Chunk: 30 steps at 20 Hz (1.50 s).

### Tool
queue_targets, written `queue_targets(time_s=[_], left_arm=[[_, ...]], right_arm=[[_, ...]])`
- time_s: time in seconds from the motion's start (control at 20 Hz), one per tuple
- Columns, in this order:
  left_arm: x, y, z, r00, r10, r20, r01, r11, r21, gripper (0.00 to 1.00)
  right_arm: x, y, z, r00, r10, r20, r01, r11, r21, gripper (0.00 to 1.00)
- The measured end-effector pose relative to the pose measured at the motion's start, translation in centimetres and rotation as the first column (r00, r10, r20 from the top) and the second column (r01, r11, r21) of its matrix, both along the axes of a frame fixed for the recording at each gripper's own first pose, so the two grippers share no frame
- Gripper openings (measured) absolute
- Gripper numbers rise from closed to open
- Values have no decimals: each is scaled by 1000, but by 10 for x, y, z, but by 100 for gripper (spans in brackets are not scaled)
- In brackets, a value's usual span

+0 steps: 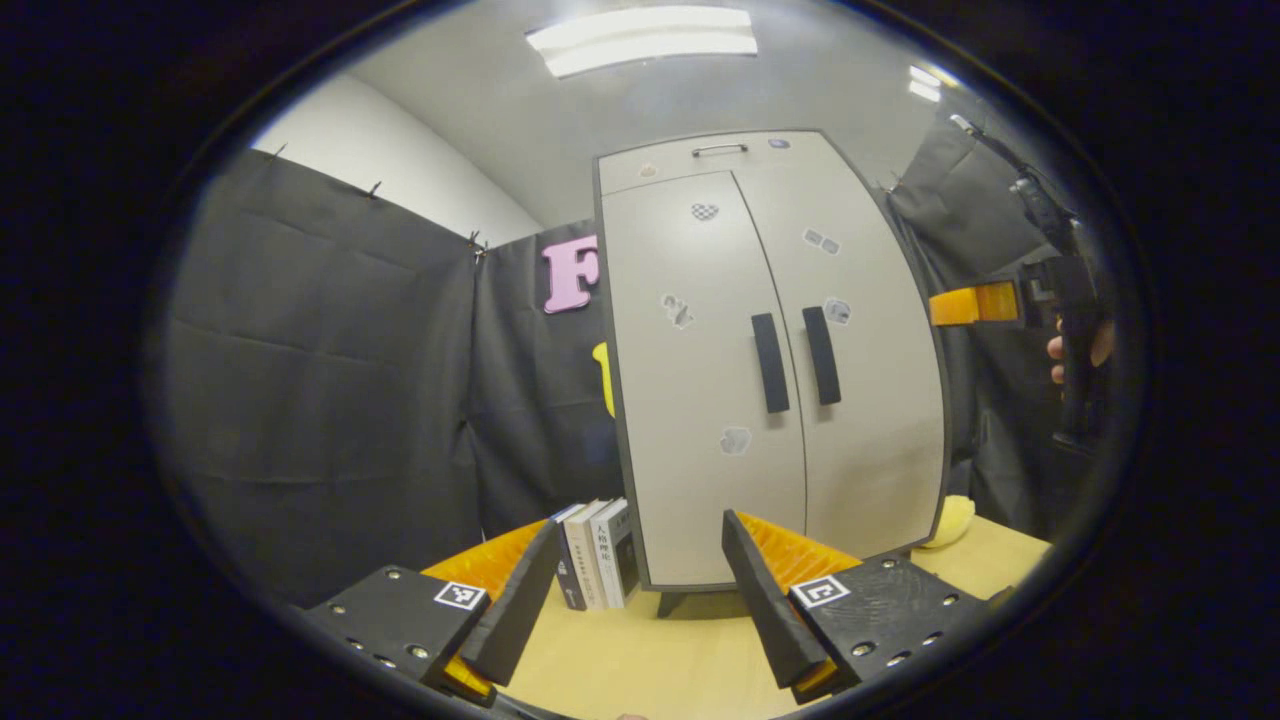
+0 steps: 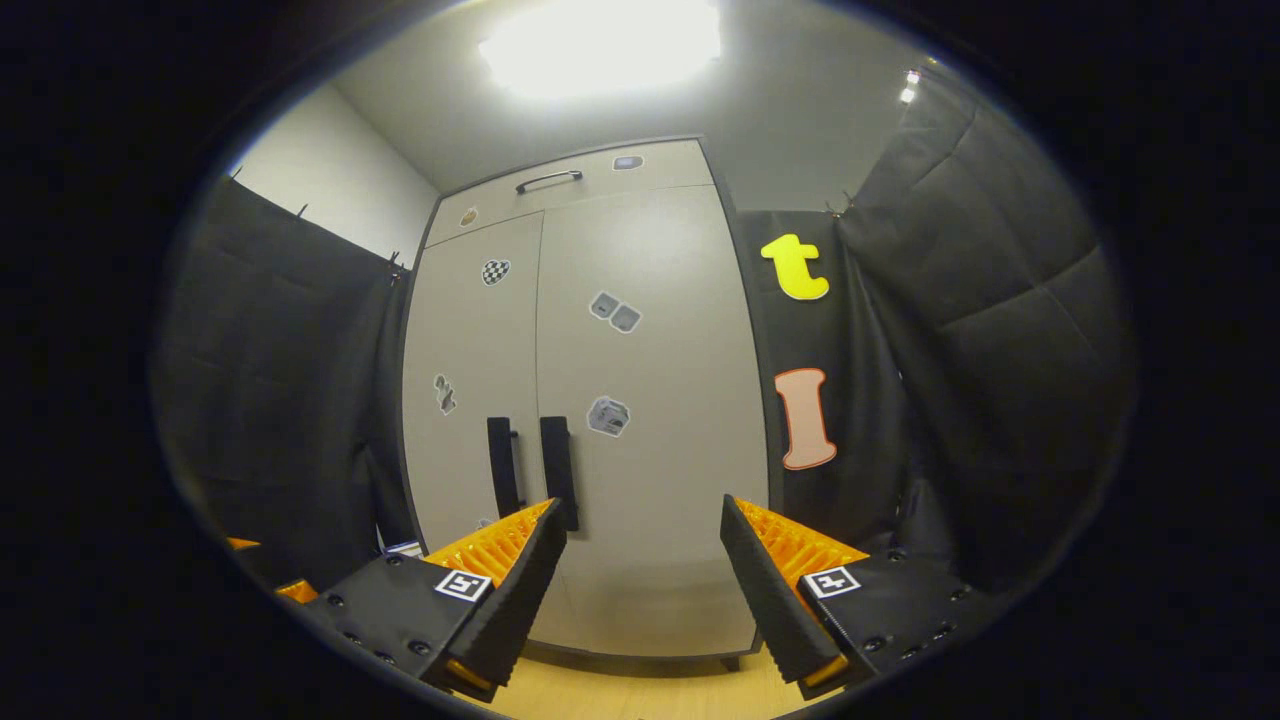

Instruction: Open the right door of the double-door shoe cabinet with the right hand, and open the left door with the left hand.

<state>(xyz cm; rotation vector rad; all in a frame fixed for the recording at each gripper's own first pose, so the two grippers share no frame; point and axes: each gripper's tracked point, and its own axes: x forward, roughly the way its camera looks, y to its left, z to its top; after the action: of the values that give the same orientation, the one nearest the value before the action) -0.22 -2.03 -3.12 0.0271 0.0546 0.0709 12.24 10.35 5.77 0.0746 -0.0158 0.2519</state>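
A pale grey double-door shoe cabinet [image 1: 700,400] stands on a wooden table, both doors shut. Two black vertical handles sit at the middle seam: the left door's handle [image 1: 769,362] and the right door's handle [image 1: 822,355]. My left gripper [image 1: 640,590] is open, low in front of the left door, apart from it. In the left gripper view my right gripper [image 1: 975,303] hangs off to the cabinet's right, held by a hand. In the right gripper view the cabinet [image 2: 640,420] is close; my right gripper [image 2: 640,575] is open below the right door's handle [image 2: 558,470], beside the left one [image 2: 502,465].
Several books [image 1: 600,552] stand upright at the cabinet's left foot. A yellow object [image 1: 952,520] lies at its right foot. The wooden tabletop [image 1: 640,660] spreads in front. Black cloth walls close in on both sides. A top drawer with a metal pull [image 1: 719,149] sits above the doors.
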Motion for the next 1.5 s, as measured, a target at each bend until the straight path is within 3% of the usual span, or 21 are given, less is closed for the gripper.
queue_targets(time_s=[0.35,0.75,0.95,1.05,1.2,1.35,1.4,1.45,1.5], left_arm=[[41,27,-12,1000,20,-7,-20,1000,11,94],[48,63,-34,998,58,-34,-57,998,26,94],[52,79,-45,995,82,-64,-80,996,31,94],[50,90,-43,993,103,-55,-102,994,30,94],[52,101,-41,991,128,-43,-127,992,19,94],[51,109,-38,989,145,-35,-145,989,12,94],[50,109,-39,989,147,-35,-147,989,9,94],[50,110,-38,988,148,-34,-148,989,9,94],[48,111,-37,988,148,-33,-148,989,10,94]], right_arm=[[62,53,-11,999,19,-27,-20,999,-29,98],[121,101,-22,999,12,-48,-15,998,-53,97],[141,119,-26,999,7,-53,-11,998,-67,88],[150,125,-29,998,-1,-70,-4,997,-71,88],[156,124,-33,996,-46,-82,38,995,-92,70],[161,117,-34,993,-99,-68,89,986,-144,42],[167,116,-39,992,-107,-65,97,985,-139,43],[160,117,-34,992,-105,-74,94,986,-139,34],[161,116,-35,992,-97,-85,86,988,-127,35]])
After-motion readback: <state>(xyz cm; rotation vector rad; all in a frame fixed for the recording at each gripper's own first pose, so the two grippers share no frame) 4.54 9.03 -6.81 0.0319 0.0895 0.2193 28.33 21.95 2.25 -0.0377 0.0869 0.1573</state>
